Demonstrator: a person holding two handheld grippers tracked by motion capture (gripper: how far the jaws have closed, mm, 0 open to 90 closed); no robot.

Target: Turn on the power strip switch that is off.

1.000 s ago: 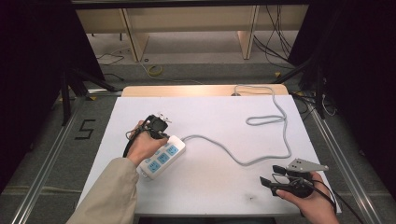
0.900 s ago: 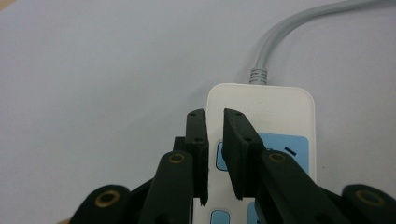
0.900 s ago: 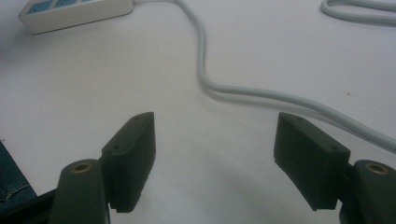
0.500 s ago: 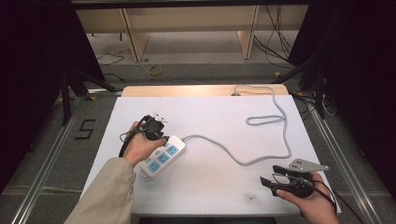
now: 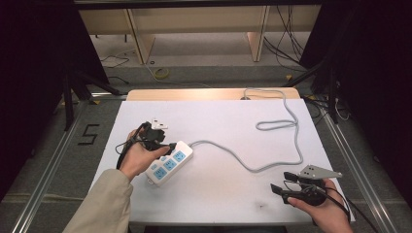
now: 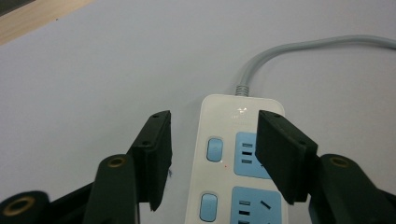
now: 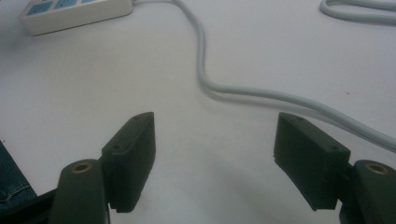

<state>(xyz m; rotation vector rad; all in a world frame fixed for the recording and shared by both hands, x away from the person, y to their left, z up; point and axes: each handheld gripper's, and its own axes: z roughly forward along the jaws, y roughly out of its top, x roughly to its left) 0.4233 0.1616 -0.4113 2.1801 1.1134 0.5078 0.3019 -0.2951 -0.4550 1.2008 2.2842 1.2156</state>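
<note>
A white power strip with blue sockets lies at the table's left, its grey cable looping to the far edge. My left gripper hovers at the strip's cable end. In the left gripper view the left gripper has just been opening its jaws. They stand apart above the strip, one to its left and one over its right side, not pressing it. At the front right my right gripper rests open. In its own view the right gripper has only bare table between its jaws, with the cable just beyond.
The white table top ends in a wooden strip at the far side. Metal rails run along both sides. Wooden shelving and loose floor cables lie beyond the table.
The left gripper's jaws have spread apart and the left hand has drifted slightly left and up. The power strip, the cable and the right gripper have not moved.
</note>
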